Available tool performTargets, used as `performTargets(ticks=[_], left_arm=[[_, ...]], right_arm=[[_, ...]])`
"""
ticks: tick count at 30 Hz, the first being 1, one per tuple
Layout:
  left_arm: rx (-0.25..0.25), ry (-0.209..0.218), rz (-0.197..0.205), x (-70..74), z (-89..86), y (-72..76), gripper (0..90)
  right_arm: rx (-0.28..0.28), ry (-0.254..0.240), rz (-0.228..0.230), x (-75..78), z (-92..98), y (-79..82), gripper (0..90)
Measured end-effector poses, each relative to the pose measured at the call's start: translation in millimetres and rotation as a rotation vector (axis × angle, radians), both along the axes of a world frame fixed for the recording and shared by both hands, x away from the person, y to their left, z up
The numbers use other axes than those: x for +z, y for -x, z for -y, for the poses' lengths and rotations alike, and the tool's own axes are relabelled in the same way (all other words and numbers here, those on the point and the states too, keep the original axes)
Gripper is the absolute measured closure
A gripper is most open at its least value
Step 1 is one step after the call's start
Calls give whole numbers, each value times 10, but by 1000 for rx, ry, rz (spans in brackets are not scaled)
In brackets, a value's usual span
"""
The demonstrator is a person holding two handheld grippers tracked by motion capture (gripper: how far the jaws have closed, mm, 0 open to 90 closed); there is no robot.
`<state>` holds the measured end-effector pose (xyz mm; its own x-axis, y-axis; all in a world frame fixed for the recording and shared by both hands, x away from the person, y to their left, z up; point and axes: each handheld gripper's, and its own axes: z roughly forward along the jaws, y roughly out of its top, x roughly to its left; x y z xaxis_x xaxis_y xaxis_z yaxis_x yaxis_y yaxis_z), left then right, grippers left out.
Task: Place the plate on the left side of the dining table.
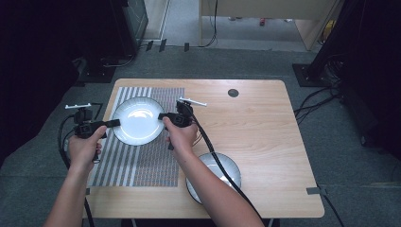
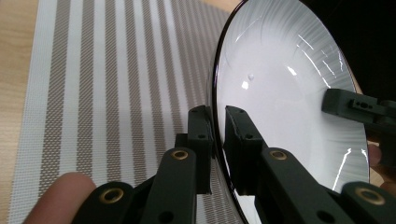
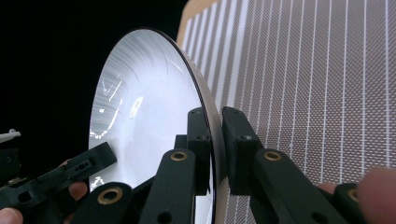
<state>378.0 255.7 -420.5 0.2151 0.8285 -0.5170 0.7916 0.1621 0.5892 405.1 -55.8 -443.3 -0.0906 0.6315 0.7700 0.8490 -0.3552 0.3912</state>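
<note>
From the high view, a white plate [image 1: 138, 120] sits over the far part of a striped placemat [image 1: 142, 161] on the left half of the wooden table [image 1: 265, 142]. The left gripper [image 1: 115, 123] grips the plate's left rim and the right gripper [image 1: 162, 116] grips its right rim, so the plate is caught between the two, each held in one of the person's hands. A second white plate [image 1: 231, 172] lies on the bare wood near the table's near edge, to the right of the mat and partly covered by the right forearm (a black cable runs across it). A small dark round disc [image 1: 232, 92] sits on the table's far side.

In the left gripper view, the left gripper [image 2: 218, 135] has its jaws drawn narrow, pinching the thin rim of the plate [image 2: 280, 88] with one pad on either face. The striped placemat [image 2: 102, 93] lies behind the plate, and the other gripper's jaw shows at the plate's opposite rim.

In the right gripper view, the right gripper [image 3: 215, 140] is likewise closed narrow on the rim of the plate [image 3: 149, 116], one pad on the white face and one on the underside. The placemat [image 3: 317, 84] spreads behind it, and the other gripper holds the plate's opposite edge.
</note>
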Motion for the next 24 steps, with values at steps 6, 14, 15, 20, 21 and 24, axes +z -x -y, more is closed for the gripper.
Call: performTargets(ticks=[6,14,15,20,21,24], left_arm=[[7,-7,-63,-213,-1,-152,821],[20,-4,-135,-467,16,-309,822],[18,-7,-142,-490,16,-317,821],[29,-2,-177,-623,20,-355,819],[27,-6,-182,-644,24,-361,818],[23,-13,-190,-681,41,-375,815]], right_arm=[[-17,13,-61,-205,-29,-113,824],[-28,52,-102,-417,-51,-206,824],[-31,55,-109,-439,-52,-214,823],[-29,85,-118,-520,-74,-234,824],[-28,92,-119,-534,-77,-235,823],[-32,104,-125,-567,-75,-243,823]])
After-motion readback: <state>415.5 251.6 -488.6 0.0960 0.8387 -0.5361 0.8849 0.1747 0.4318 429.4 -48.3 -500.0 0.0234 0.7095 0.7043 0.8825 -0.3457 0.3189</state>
